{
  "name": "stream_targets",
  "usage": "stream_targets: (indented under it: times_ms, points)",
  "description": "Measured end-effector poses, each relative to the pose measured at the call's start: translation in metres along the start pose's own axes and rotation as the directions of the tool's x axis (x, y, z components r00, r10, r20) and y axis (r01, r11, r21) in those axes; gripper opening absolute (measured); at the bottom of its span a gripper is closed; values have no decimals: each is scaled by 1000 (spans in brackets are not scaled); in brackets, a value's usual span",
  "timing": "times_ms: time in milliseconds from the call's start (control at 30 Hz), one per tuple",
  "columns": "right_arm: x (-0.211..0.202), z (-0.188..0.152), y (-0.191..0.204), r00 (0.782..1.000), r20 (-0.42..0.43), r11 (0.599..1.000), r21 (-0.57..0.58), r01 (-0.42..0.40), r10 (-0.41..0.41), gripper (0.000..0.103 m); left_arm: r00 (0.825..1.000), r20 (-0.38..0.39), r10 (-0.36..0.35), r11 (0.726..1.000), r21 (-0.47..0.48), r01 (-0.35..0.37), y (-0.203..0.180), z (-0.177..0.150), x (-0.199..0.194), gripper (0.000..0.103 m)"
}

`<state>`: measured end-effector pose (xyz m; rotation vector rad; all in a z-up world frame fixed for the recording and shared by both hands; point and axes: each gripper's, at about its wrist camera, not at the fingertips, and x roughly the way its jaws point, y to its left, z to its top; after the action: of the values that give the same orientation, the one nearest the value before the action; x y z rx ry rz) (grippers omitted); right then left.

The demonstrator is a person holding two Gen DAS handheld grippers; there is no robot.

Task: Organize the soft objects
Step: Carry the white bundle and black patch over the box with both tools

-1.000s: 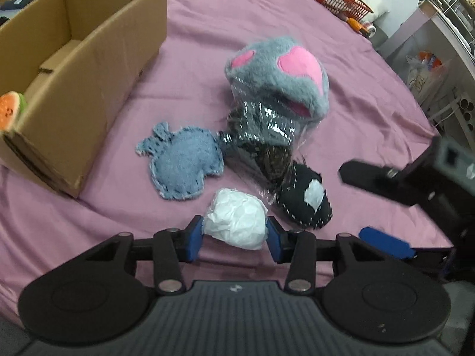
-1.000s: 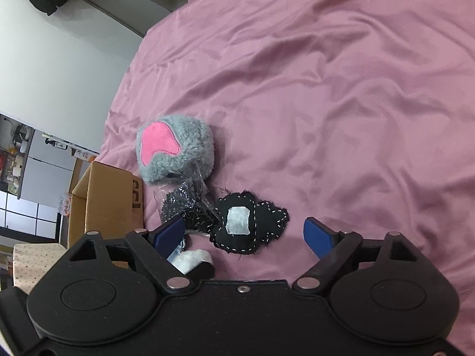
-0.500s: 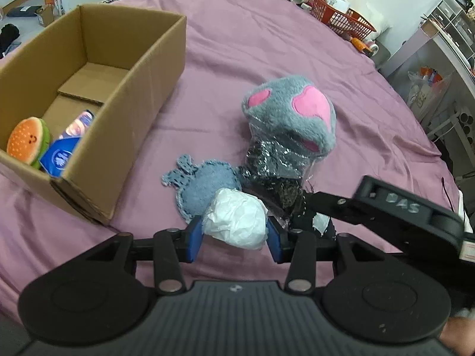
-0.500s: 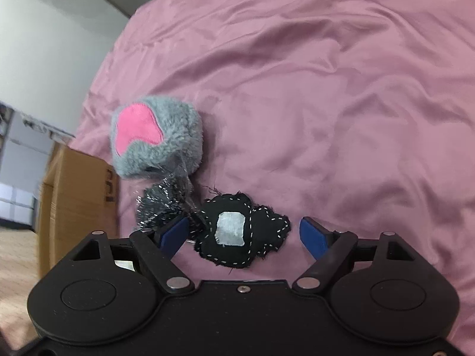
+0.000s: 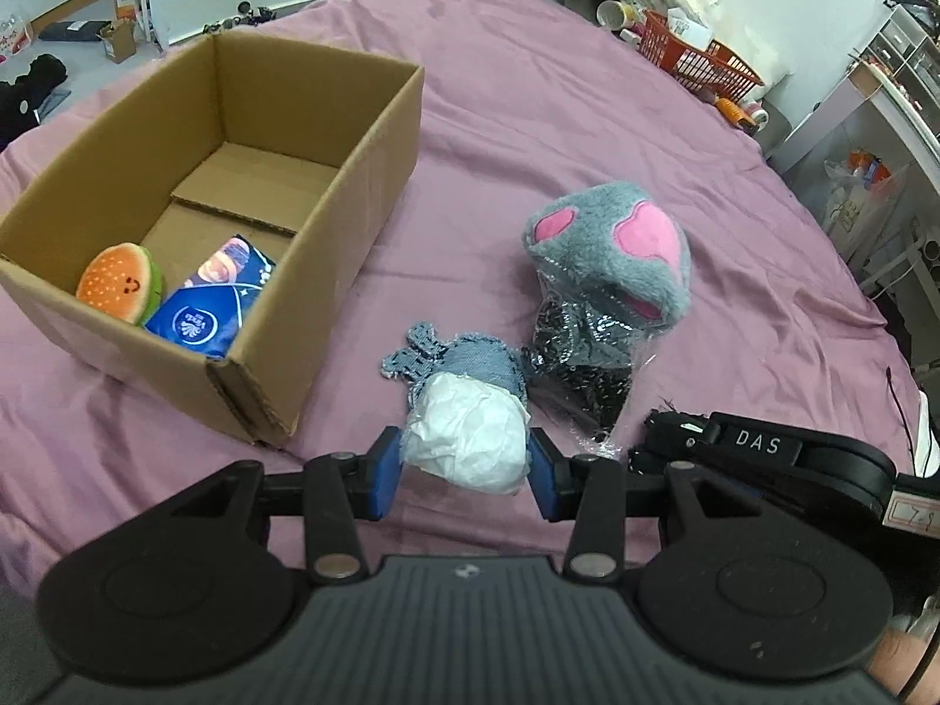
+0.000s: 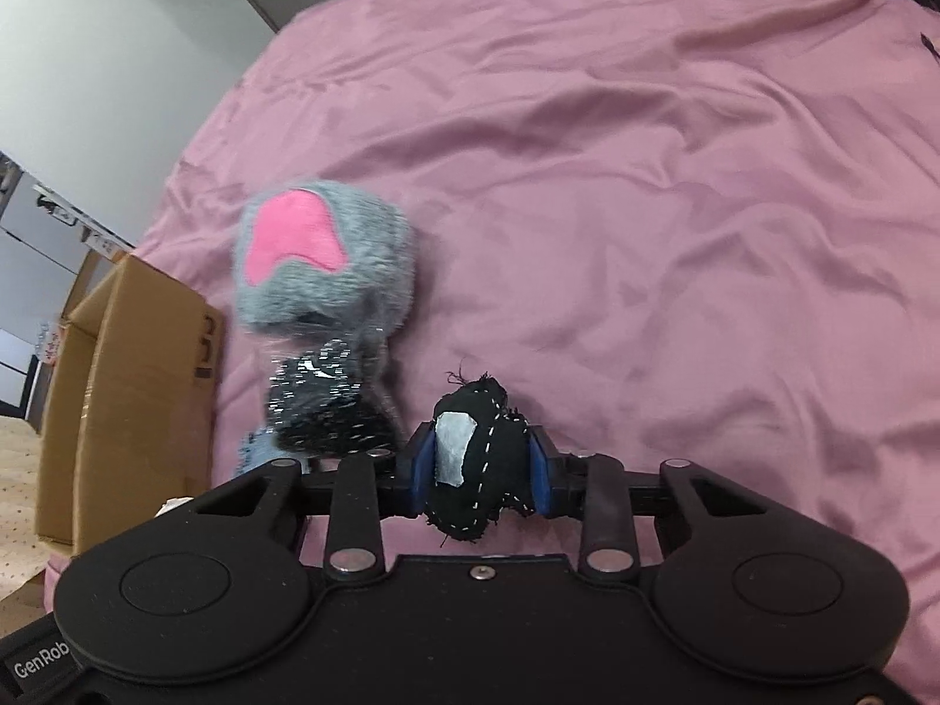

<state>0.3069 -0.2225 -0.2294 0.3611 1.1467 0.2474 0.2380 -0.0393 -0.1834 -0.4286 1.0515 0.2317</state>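
Note:
My left gripper [image 5: 464,464] is shut on a crumpled white soft ball [image 5: 467,440], held above the purple sheet. Just past it lie a blue denim stitched pad [image 5: 464,358], a sparkly black bag in clear plastic [image 5: 581,346] and a grey plush paw with pink pads [image 5: 611,247]. My right gripper [image 6: 479,467] has its jaws closing, and their pads squeeze a black pad with white stitching [image 6: 470,458]. The grey paw [image 6: 320,261] and the black bag [image 6: 326,405] sit to its left. An open cardboard box [image 5: 364,176] stands at the left.
The box holds a burger plush [image 5: 117,285] and a blue packet [image 5: 205,305]. The right gripper's black housing [image 5: 764,446] lies low at the right of the left wrist view. A red basket [image 5: 699,59] and shelves [image 5: 881,117] stand beyond the bed. The purple sheet [image 6: 646,205] stretches right.
My right jaws came together on the black stitched pad and squashed it narrow. My left gripper rose with the white ball, bringing the inside of the box into view.

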Motion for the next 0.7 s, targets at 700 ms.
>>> stream_targets:
  times_ms: [700]
  points:
    - [-72,-4,29,971,177,985,-96,-145,160,32,993,115,-17,999,33,14,4,8,-65,44]
